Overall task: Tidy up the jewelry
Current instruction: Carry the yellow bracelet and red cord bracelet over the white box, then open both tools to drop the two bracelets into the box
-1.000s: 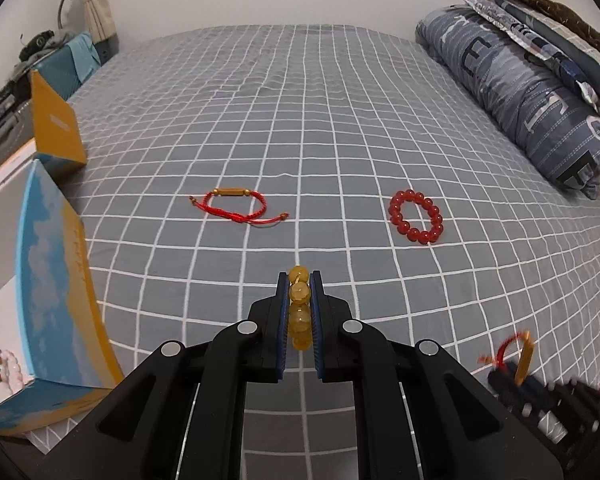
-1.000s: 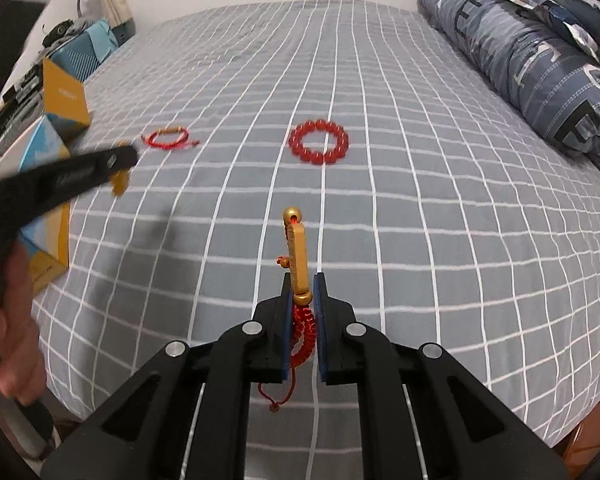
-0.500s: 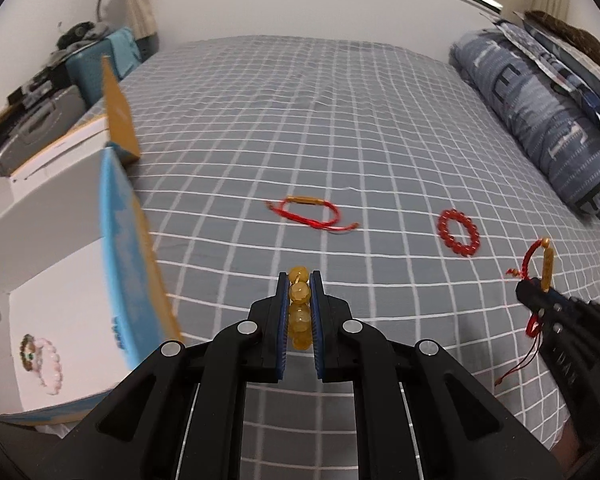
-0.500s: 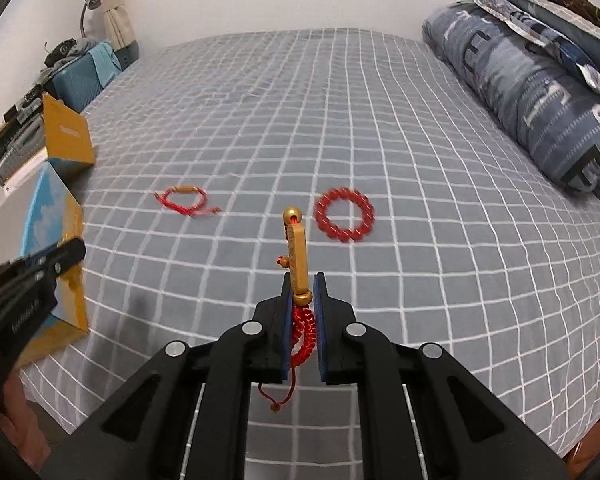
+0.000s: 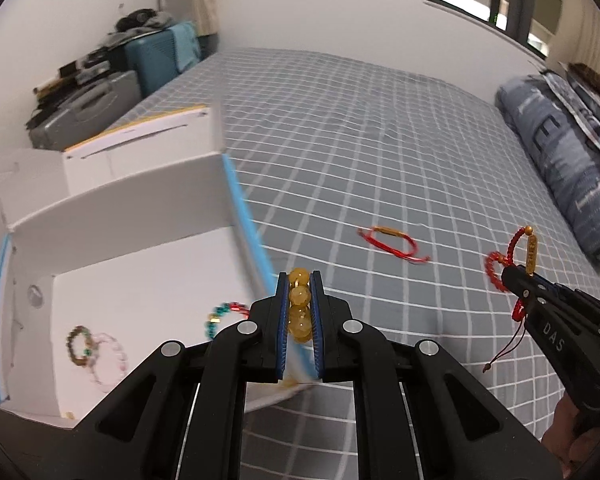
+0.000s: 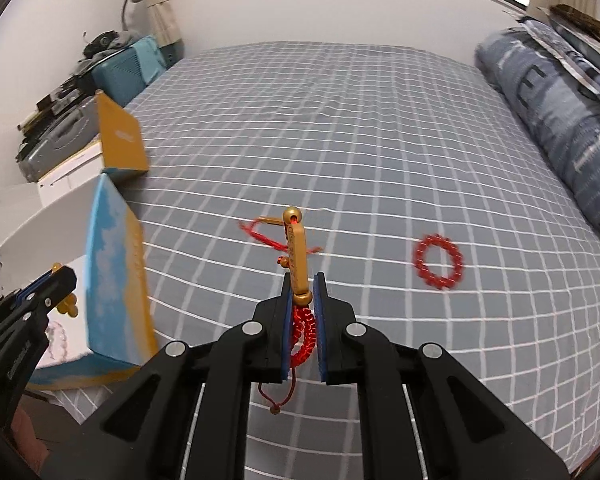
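Note:
My left gripper (image 5: 299,280) is shut on a yellow bead bracelet (image 5: 299,308) and hangs over the right wall of an open white box (image 5: 140,280) with blue and gold sides. Several bead bracelets (image 5: 96,350) lie inside the box. My right gripper (image 6: 302,280) is shut on a red cord bracelet with a gold bar (image 6: 298,260), above the grey checked bed. It also shows at the right of the left wrist view as a gripper (image 5: 512,272). On the bed lie another red cord bracelet (image 5: 392,242) and a red bead bracelet (image 6: 438,262).
The box (image 6: 112,272) sits at the bed's left edge, its gold lid flap (image 6: 120,140) raised. Cases and clutter (image 5: 100,92) stand by the wall beyond it. A blue patterned pillow (image 6: 560,120) lies along the bed's right side. A hand (image 5: 568,432) holds the right gripper.
Both grippers have moved left and up toward the box, each still shut on its bracelet. The left one now hangs over the box's wall, with the inside in view.

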